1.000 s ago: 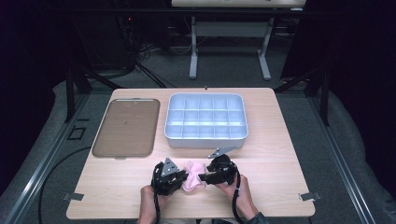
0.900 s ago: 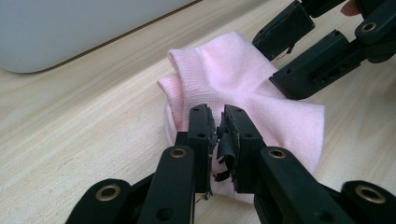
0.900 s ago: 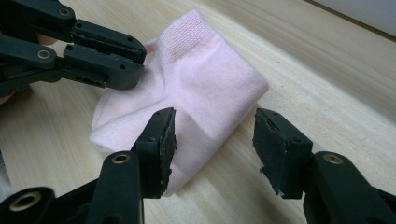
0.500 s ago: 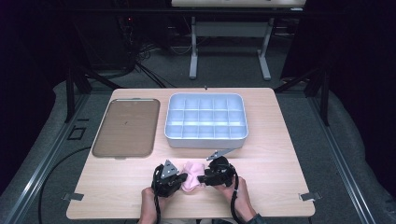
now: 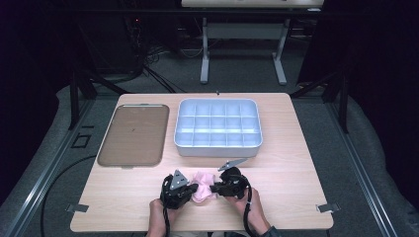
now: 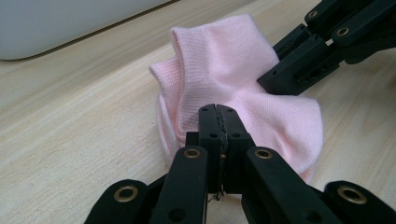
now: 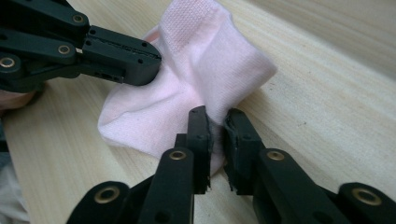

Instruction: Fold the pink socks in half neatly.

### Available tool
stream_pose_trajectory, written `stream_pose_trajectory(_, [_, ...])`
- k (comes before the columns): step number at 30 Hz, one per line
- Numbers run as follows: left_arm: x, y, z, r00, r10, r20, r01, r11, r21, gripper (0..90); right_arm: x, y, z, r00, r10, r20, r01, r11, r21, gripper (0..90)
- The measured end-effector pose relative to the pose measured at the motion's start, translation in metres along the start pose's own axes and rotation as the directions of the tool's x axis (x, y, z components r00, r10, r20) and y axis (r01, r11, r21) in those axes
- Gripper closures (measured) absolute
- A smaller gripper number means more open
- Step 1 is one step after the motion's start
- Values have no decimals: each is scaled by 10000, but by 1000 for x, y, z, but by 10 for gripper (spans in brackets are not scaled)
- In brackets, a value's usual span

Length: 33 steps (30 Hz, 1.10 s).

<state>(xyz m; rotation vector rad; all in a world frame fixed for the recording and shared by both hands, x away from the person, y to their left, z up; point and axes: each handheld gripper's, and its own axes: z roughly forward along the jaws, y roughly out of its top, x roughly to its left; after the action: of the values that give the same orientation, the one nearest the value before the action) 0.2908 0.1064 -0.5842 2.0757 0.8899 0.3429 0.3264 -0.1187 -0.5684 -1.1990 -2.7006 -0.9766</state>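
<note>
Two grippers hold one pink sock

The pink sock (image 5: pixel 201 187) lies low in the middle of the frame. The left gripper (image 6: pixel 218 112) is pinched tight on its edge. The right gripper (image 7: pixel 215 122) bites a fold too, jaws a little apart. I think slow, even moves will keep both pinches from slipping.

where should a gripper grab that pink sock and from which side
Best at its outer edges, low and level from either end: the pink sock lies crumpled flat on the table. The left gripper pinches one edge; the right gripper closes on the opposite edge.
</note>
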Motion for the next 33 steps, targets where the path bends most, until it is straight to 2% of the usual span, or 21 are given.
stream_pose_trajectory(3, [0, 1, 0, 9999, -60, 97, 59, 9999, 87, 891, 0, 1, -6, 9997, -104, 207, 89, 9974, 708, 843])
stream_pose_trajectory(4, [0, 1, 0, 9999, -92, 134, 91, 9999, 102, 890, 0, 1, -6, 9999, -53, 114, 46, 9980, 625, 844])
stream_pose_trajectory(6, [0, 2, 0, 9999, -73, 106, 72, 9999, 96, 890, 3, -2, -1, 9999, 116, 11, -116, 9997, -208, 846])
stream_pose_trajectory(7, [0, 2, 1, 9999, -112, 98, 111, 9999, 62, 890, 3, -3, 0, 9999, 135, 59, -133, 9993, -349, 847])
stream_pose_trajectory(9, [-1, 4, 2, 9999, 20, 108, -21, 9999, 133, 889, 3, -3, -3, 9999, 112, -6, -112, 9998, -181, 847])
stream_pose_trajectory(11, [-2, 5, 3, 9998, 105, 187, -108, 9999, 123, 887, 3, -5, -5, 9999, 118, -11, -118, 9996, -246, 848])
stream_pose_trajectory(12, [-3, 5, 3, 9997, 46, 236, -48, 9999, 95, 887, 3, -6, -6, 10000, 63, 30, -62, 9997, -220, 847])
stream_pose_trajectory(15, [-5, 7, 5, 9994, 152, 307, -155, 9998, 101, 886, 2, -7, -11, 9999, 18, 103, -18, 10000, 10, 847])
stream_pose_trajectory(17, [-7, 9, 6, 9990, 246, 374, -253, 9995, 184, 886, 1, -7, -17, 9995, -89, 318, 74, 9989, 464, 847])
stream_pose_trajectory(18, [-8, 10, 8, 9990, 270, 360, -277, 9994, 199, 887, 1, -7, -18, 9993, -123, 343, 107, 9990, 444, 847])
stream_pose_trajectory(21, [-9, 11, 10, 9988, 367, 309, -374, 9990, 230, 889, 0, -10, -19, 9996, 33, 289, -32, 10000, -36, 847])
stream_pose_trajectory(24, [-8, 10, 12, 9989, 188, 421, -195, 9997, 161, 891, 1, -11, -20, 9996, 105, 277, -93, 9991, -407, 846])
stream_pose_trajectory(31, [-9, 12, 15, 9992, 66, 397, -72, 9999, 152, 892, 4, -10, -23, 9995, 214, 250, -195, 9972, -717, 848])
stream_pose_trajectory(33, [-9, 13, 17, 9986, 65, 533, -74, 9998, 168, 893, 4, -11, -24, 9993, 303, 233, -281, 9958, -877, 848])
